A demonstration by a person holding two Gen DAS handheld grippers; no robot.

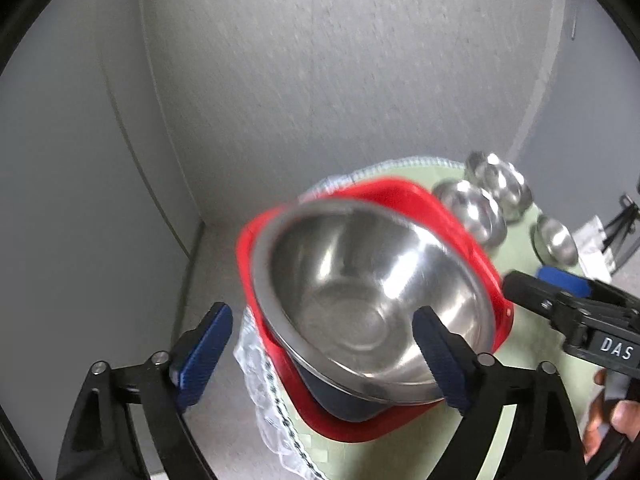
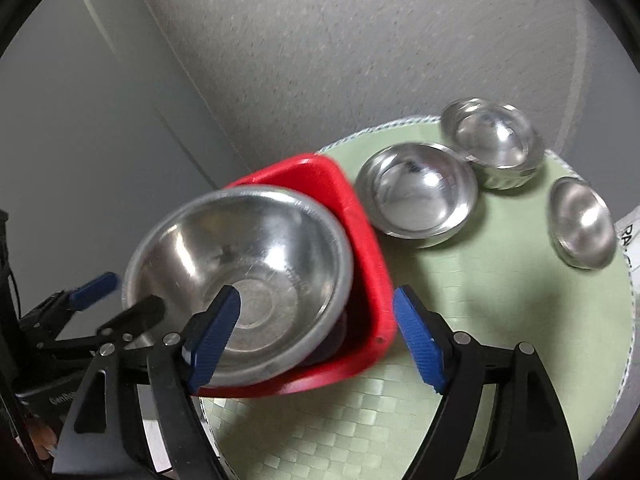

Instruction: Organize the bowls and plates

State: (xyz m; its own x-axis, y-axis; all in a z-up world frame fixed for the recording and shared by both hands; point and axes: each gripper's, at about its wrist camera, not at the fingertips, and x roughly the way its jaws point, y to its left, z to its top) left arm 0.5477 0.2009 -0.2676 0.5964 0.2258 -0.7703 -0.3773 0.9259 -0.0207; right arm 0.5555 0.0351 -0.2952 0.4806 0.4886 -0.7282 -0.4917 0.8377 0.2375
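Note:
A large steel bowl (image 1: 360, 304) (image 2: 240, 272) sits tilted in a red square dish (image 1: 400, 200) (image 2: 364, 256), with a dark blue dish (image 1: 344, 400) under it. Three smaller steel bowls (image 2: 420, 200) (image 2: 496, 144) (image 2: 580, 224) stand on the round green mat (image 2: 480, 320). My left gripper (image 1: 320, 356) is open, its right finger over the near rim of the large bowl; it also shows in the right wrist view (image 2: 120, 296). My right gripper (image 2: 316, 344) is open, straddling the red dish's near right corner; it also shows in the left wrist view (image 1: 532, 284).
A grey wall (image 2: 360, 60) stands close behind the round table. A lace cloth edge (image 1: 264, 392) hangs at the table's left rim. Papers (image 1: 596, 240) lie to the right, off the mat.

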